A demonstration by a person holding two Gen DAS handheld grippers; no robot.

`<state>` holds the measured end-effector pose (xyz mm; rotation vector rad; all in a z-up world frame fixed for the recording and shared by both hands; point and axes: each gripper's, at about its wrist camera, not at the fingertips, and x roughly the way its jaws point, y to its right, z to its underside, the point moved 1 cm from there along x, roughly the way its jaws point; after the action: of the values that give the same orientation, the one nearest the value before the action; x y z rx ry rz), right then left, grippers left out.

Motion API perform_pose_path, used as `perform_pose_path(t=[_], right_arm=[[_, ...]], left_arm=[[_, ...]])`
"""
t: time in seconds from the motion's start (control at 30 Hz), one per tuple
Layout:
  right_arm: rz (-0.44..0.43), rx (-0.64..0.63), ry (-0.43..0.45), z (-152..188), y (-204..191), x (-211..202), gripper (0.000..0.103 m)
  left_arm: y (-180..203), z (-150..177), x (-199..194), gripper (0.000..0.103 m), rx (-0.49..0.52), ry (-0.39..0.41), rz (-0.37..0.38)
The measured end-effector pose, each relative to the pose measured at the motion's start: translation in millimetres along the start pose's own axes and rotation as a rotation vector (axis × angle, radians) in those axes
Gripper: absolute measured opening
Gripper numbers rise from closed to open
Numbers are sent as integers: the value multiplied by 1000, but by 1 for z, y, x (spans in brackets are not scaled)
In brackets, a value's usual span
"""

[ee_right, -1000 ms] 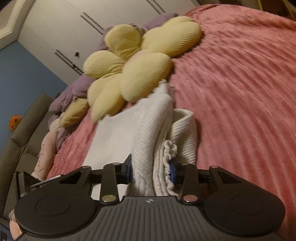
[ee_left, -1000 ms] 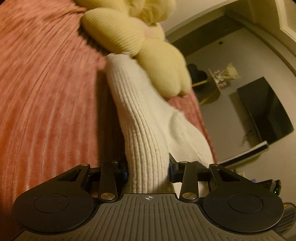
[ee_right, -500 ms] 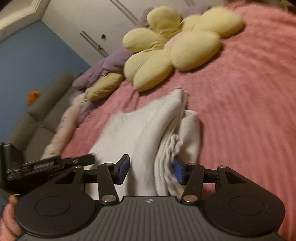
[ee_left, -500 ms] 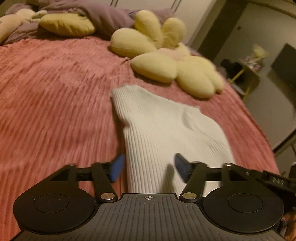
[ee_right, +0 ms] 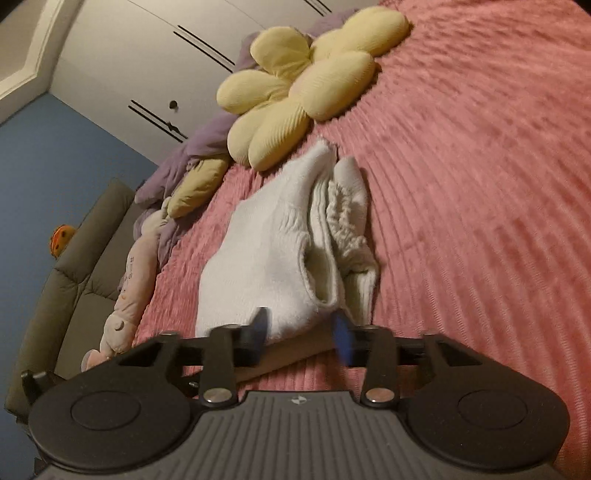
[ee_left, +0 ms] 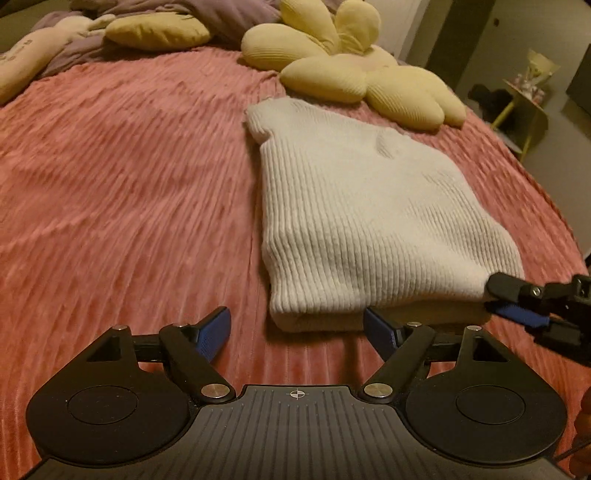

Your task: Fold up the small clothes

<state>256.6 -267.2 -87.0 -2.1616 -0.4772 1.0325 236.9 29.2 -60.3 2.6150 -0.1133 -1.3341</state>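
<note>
A white ribbed knit garment [ee_left: 362, 206] lies folded on the pink bedspread [ee_left: 129, 184]. My left gripper [ee_left: 297, 328] hovers just short of its near edge, jaws wide and still opening, nothing between them. My right gripper [ee_left: 506, 301] shows at the garment's near right corner. In the right wrist view the garment [ee_right: 266, 258] shows its layered, frilled side. The right gripper [ee_right: 300, 328] sits at the near corner with its jaws closing. Its blurred pads do not press on the cloth.
A yellow flower-shaped pillow [ee_left: 351, 70] [ee_right: 306, 85] lies just beyond the garment. A purple blanket [ee_right: 207, 147], a yellow cushion [ee_left: 155, 31] and a pink plush toy [ee_right: 136, 273] line the bed's far side. A grey sofa [ee_right: 74, 266] and a yellow-green side table [ee_left: 524, 110] stand beside the bed.
Both grippers let go of the garment and drew back from it. The garment, held up a second ago, now lies flat and folded on the bedspread.
</note>
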Motion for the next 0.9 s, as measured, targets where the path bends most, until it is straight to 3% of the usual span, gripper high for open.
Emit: perform_pose_path(t=[0.07,0.23,0.33,0.4,0.5,0.57,0.63,0.67,0.7,0.77,0.8,0.9], right_arm=[[0,5,7,1,-2,5,27],[-54,192,-4,3,8,23,27],[-53,250,9,4,8,29,27],[-37,253,22,5,5,30,14],[15,176,36,4,-8,30,9],[-42,175,48,4,-14,24,9],[-157,260,67,4,-9,18,9],[-175,284,71,5,-5,17,9],[-146,274,72,5,-1,16,9],[88,136,40,5,0,20,10],[143,54,30,6,-1,21,10],[139,-67,85,6,-17,1,20]], left_arm=[[-4,-3,-2,81,-43,-4,4],[-21,-7,2,77,-193,-30,15],[-27,-6,4,73,-224,-38,5],[-27,-5,0,73,-240,-28,-8],[-30,-5,-5,73,-261,-7,-28],[-34,-7,-8,73,-265,8,-47],[-40,-8,-13,73,-273,15,-60],[-43,-9,-16,73,-275,20,-69],[-48,-10,-19,72,-280,25,-88],[-57,-13,-24,72,-306,20,-113],[-60,-14,-27,73,-317,27,-92],[-61,-22,-34,81,-318,58,-49]])
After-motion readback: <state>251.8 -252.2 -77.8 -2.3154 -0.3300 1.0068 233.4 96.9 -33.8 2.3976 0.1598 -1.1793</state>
